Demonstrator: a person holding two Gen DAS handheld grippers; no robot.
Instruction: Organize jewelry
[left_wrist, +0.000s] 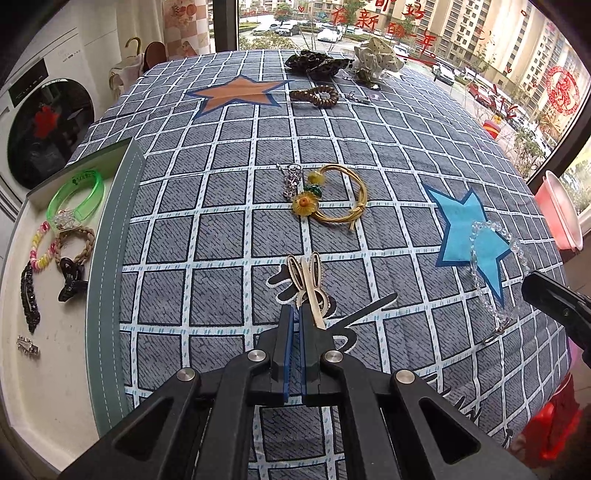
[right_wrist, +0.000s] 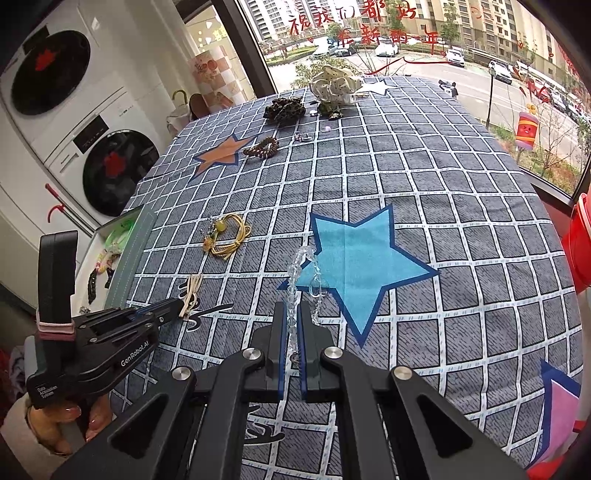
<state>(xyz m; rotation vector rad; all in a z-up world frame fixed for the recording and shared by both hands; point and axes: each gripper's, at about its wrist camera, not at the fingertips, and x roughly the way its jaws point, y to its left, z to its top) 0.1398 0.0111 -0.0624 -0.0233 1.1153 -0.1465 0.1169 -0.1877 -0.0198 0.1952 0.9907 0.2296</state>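
Observation:
My left gripper is shut on a beige rabbit-shaped hair clip, which sticks out ahead of its tips just above the checked tablecloth; it also shows in the right wrist view. My right gripper is shut on a clear crystal bead bracelet, which hangs over the blue star; the bracelet also shows in the left wrist view. A gold cord bracelet with yellow flowers and a small silver charm lie mid-table. A white tray at the left edge holds several hair ties and clips.
At the far end lie a brown coil hair tie, a dark leopard scrunchie, a white dotted scrunchie and small silver pieces. A pink bowl stands off the right edge. Washing machines stand left of the table.

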